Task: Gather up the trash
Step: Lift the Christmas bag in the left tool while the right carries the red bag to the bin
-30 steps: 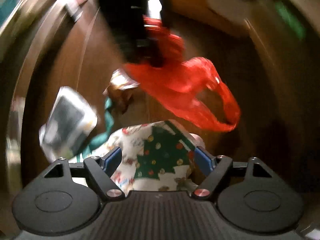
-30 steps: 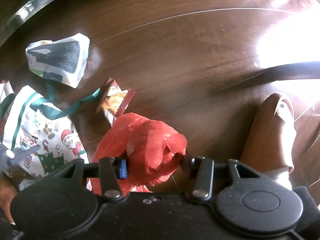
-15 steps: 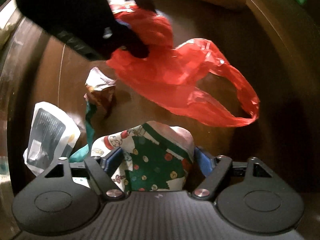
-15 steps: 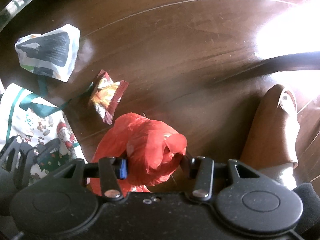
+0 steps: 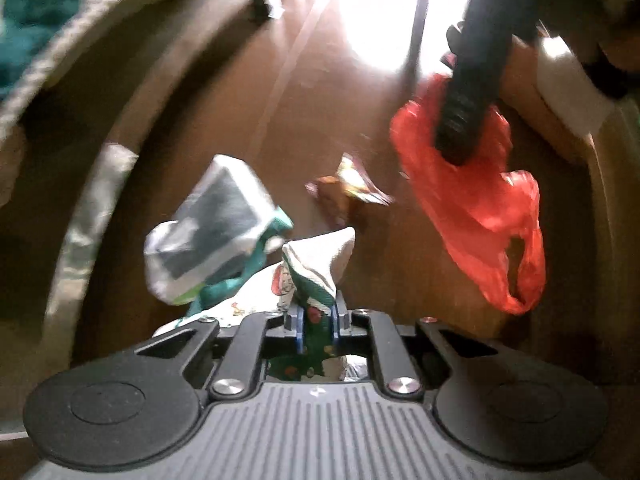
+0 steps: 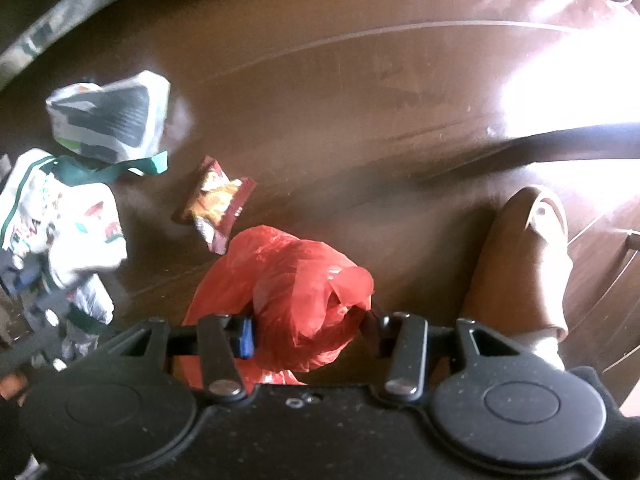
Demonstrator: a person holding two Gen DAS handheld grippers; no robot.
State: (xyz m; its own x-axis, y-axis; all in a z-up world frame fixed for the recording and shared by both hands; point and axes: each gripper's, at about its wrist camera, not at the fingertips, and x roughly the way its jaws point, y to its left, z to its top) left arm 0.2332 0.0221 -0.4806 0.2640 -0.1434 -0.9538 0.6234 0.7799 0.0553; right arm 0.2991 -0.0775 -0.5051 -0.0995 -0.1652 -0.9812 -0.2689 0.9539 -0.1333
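My left gripper (image 5: 317, 316) is shut on a pinched fold of the white Christmas-print gift bag (image 5: 316, 264), which has a green ribbon handle (image 5: 240, 276). In the right wrist view that gift bag (image 6: 68, 224) lies at the left edge. My right gripper (image 6: 310, 334) is shut on a bunched red plastic bag (image 6: 308, 292), whose body hangs open in the left wrist view (image 5: 480, 208). A crumpled white and grey wrapper (image 6: 112, 118) and a small red and yellow snack packet (image 6: 218, 200) lie on the dark wooden table (image 6: 360, 100).
A person's foot in a sandal (image 6: 528, 256) shows at the right, beyond the table's edge. The table's curved rim (image 5: 120, 92) runs along the left. Bright glare (image 6: 568, 80) covers the far right of the tabletop.
My left gripper has closed from wide around the gift bag to a tight pinch on a fold, and it has rolled and shifted. The right gripper still holds the red bag.
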